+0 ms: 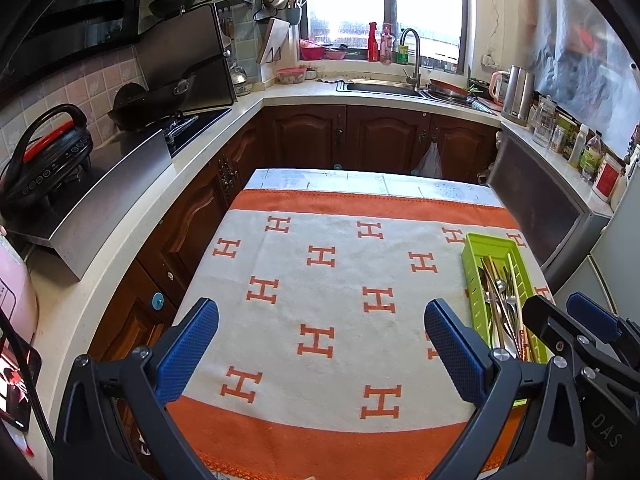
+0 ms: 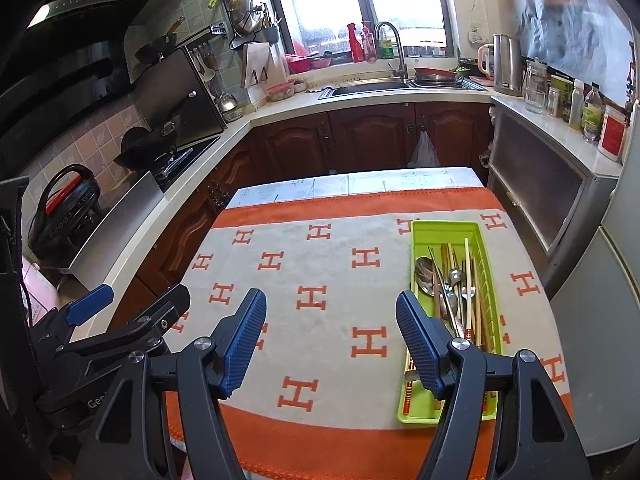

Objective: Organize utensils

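Left tool (image 1: 320, 344): your blue pads stand wide apart with nothing between them, hovering over the bare cloth (image 1: 320, 280) at the near edge of the counter.
Right tool (image 2: 331, 340): also spread and empty; in its own view the right pad sits just in front of the near end of the tray (image 2: 440, 226).
Where the work is: every utensil you can see lies inside the green tray, on the right side of the cloth. No loose piece shows on the cloth.
Count: one tray; one large spoon (image 2: 425, 270) on its left side; a tangled bundle of smaller spoons, forks and chopsticks (image 2: 466, 264) beside it. The bundle overlaps too much for you to count each kind.
Handling, metal pieces: expect them stiff, smooth and slippery, light singly. Pinch across the handle, near the middle, not on the bowl or tines.
Handling, chopsticks: thin, light, likely to roll. Take one at mid-length and squeeze square-on.
Handling, tray: thin plastic with slotted sides, probably light and a little flexible. If you shift it, grip a long wall near its middle, since the load may slide.
Far: the sink and window take no part.
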Demonstrator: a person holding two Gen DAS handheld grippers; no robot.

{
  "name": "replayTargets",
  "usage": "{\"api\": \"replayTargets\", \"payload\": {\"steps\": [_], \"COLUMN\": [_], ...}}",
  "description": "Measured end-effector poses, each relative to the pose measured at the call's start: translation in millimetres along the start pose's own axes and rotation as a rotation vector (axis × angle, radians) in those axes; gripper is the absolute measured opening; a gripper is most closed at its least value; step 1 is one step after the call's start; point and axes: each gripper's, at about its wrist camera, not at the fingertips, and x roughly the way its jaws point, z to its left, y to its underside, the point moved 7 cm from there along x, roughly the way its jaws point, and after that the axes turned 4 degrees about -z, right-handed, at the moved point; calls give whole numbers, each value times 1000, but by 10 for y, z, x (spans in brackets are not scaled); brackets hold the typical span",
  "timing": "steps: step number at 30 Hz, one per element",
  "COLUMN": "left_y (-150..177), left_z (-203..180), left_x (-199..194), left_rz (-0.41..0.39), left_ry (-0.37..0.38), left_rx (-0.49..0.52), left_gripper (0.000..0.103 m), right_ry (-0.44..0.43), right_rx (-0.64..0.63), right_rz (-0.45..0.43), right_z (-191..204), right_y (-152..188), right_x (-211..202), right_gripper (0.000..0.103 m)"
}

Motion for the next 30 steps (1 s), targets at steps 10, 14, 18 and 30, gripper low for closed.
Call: {"api": "replayTargets", "payload": {"steps": [10,14,18,30], "left_y": [9,14,34,56], "left_z": [2,0,6,7], "left_x": [52,81,128,154], "left_rz": [13,17,28,40], "left_ry": [1,1,-2,-2], "left_rx": [-1,-1,-1,-3], "left_gripper": [102,102,102,102], "right_ry": [0,2,0,2], "right_rx": [7,4,10,14], "right_rz": [15,16,28,36], "right_z": [-46,-70,-109,-118], "right_y": [19,29,72,90], "right_x": [100,140,220,296], "right_gripper": [69,69,69,69]}}
